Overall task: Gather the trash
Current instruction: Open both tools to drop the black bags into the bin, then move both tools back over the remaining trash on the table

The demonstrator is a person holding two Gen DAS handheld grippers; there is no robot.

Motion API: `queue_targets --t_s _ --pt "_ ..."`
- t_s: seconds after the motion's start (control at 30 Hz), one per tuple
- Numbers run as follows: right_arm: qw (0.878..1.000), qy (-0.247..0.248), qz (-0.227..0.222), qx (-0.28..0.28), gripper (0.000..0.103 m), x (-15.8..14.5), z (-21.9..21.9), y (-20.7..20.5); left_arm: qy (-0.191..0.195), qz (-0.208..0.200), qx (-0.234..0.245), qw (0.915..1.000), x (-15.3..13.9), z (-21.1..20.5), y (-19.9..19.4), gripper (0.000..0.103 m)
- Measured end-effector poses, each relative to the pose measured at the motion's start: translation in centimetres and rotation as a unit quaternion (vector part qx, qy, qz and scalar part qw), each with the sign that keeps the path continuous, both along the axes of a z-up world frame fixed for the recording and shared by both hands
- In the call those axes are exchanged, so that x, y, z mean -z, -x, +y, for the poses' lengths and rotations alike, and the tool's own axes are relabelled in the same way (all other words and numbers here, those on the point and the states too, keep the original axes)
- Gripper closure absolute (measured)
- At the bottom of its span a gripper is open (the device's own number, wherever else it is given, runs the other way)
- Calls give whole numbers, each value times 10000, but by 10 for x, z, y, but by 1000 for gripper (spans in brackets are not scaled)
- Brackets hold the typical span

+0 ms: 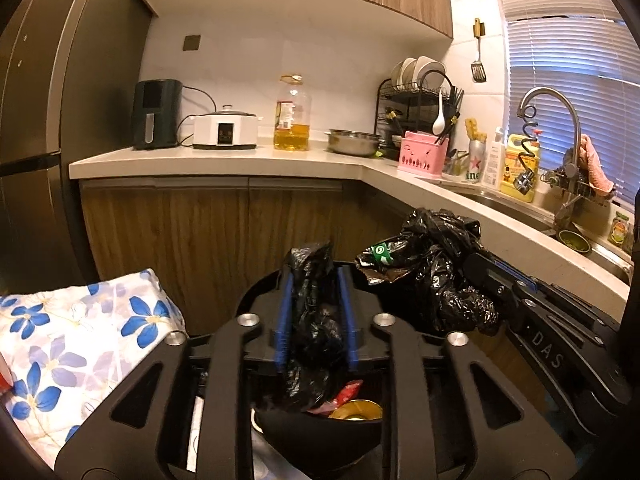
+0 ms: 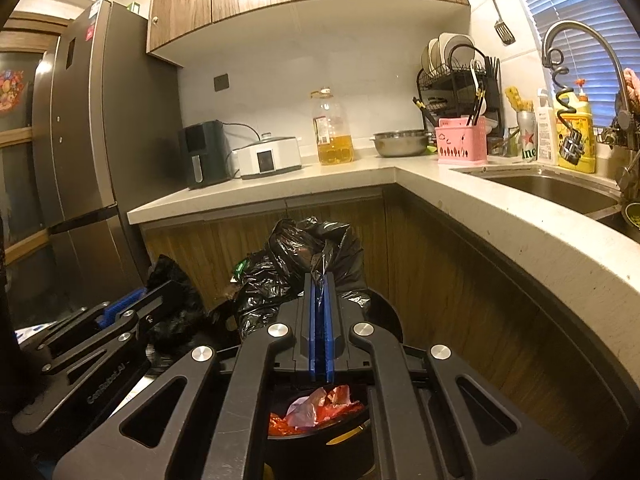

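Black trash bag [image 2: 304, 268] sits in the bin [image 2: 320, 436] under both grippers, wrappers visible inside. Our right gripper [image 2: 319, 280] is clamped tight on one bunched edge. Left gripper [image 1: 314, 276] fingers stand slightly apart around the other edge, no real pinch. Risk: left side slips free, the bag sags, trash spills.
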State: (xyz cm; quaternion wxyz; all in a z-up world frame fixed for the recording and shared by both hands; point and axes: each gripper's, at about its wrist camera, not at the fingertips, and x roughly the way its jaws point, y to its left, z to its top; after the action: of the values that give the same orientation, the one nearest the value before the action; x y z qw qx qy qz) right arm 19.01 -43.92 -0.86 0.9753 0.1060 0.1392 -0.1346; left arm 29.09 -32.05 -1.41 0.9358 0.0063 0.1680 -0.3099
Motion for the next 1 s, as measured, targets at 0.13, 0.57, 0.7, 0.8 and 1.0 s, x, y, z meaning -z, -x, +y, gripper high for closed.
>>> queue_targets --t_s 0.13,0.57,0.7,0.8,1.0 --pt "10000 -42 77 -1 95 5 -2 -4 135 57 -45 9999 1 8 -2 60" --pt "10000 -63 51 56 53 7 4 11 437 155 -479 9978 -3 49 5 31" --pt "10000 15 34 46 41 7 13 21 313 98 -798 9963 -2 67 18 22" --pt "10000 54 4 5 34 4 21 28 252 47 -1091 9937 -1 85 33 14" --pt "9998 92 -81 -184 25 1 46 49 61 -87 -1663 9860 1 130 64 9"
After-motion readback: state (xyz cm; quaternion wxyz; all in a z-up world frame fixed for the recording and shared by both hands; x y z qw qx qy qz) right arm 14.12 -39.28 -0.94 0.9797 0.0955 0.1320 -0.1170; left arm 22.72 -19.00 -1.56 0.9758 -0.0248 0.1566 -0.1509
